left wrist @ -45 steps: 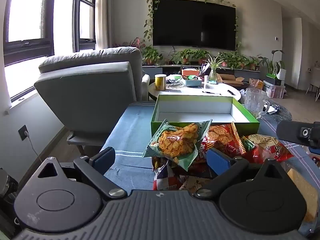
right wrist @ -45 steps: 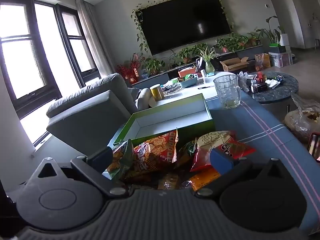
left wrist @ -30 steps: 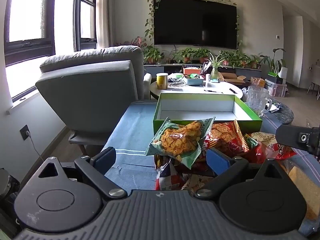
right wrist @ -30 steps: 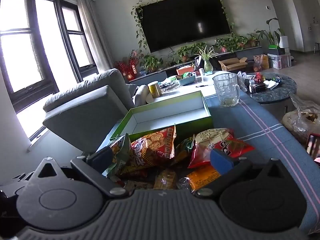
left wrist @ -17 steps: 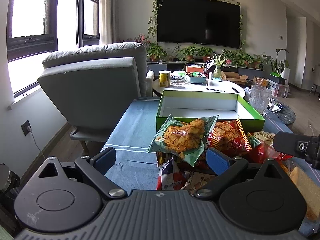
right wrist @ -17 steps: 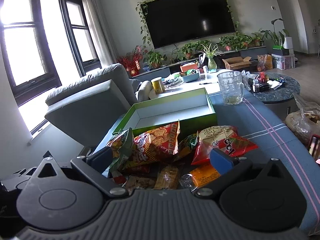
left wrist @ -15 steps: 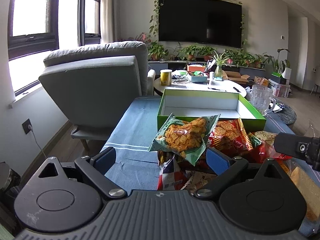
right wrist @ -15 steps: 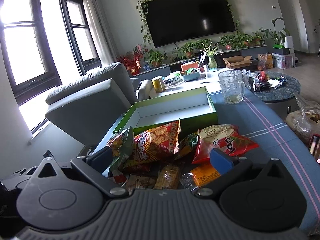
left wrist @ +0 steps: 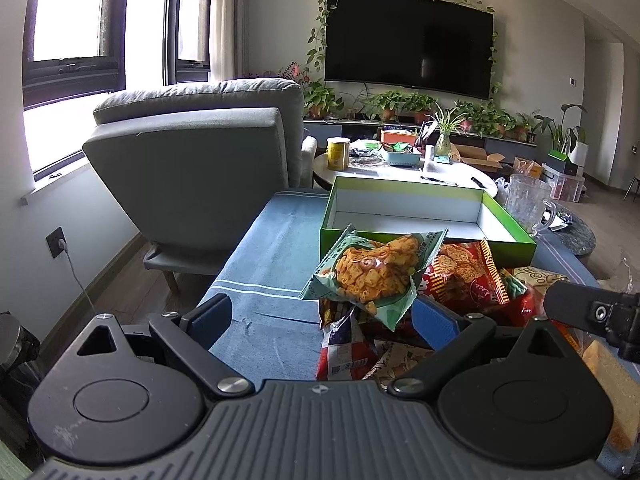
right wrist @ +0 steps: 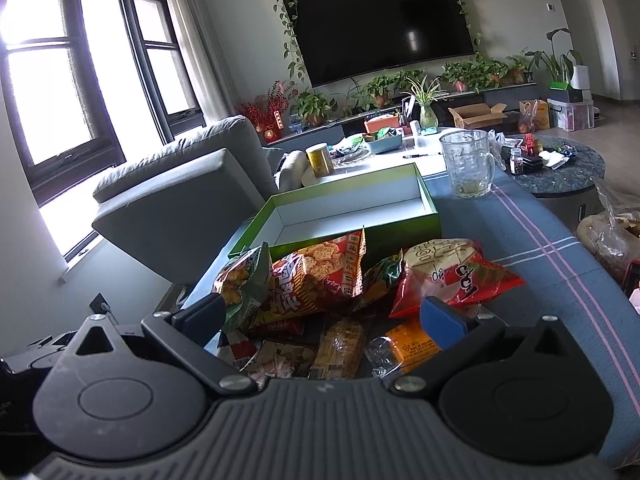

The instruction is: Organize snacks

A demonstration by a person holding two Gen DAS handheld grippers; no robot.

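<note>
A heap of snack packets lies on the blue striped cloth in front of an empty green box (left wrist: 424, 236) (right wrist: 400, 222) with a white inside. On top at the left sits a green packet of orange crackers (left wrist: 374, 276) (right wrist: 240, 280). Beside it lie a red cracker bag (left wrist: 460, 280) (right wrist: 316, 276) and a red-and-cream bag (right wrist: 452, 272). Small orange and brown packets (right wrist: 408, 344) lie nearest me. My left gripper (left wrist: 322, 316) is open, just short of the heap. My right gripper (right wrist: 320, 316) is open too, its fingers either side of the heap's near edge, holding nothing.
A glass mug (right wrist: 468, 168) stands on the cloth right of the box. A grey armchair (left wrist: 192, 168) is close on the left. Behind the box is a white table with a yellow tin (left wrist: 338, 154). A plastic bag (right wrist: 612, 232) lies at the right.
The right view has levelled a little since the earliest frame. Snacks, box and both grippers' jaws look the same.
</note>
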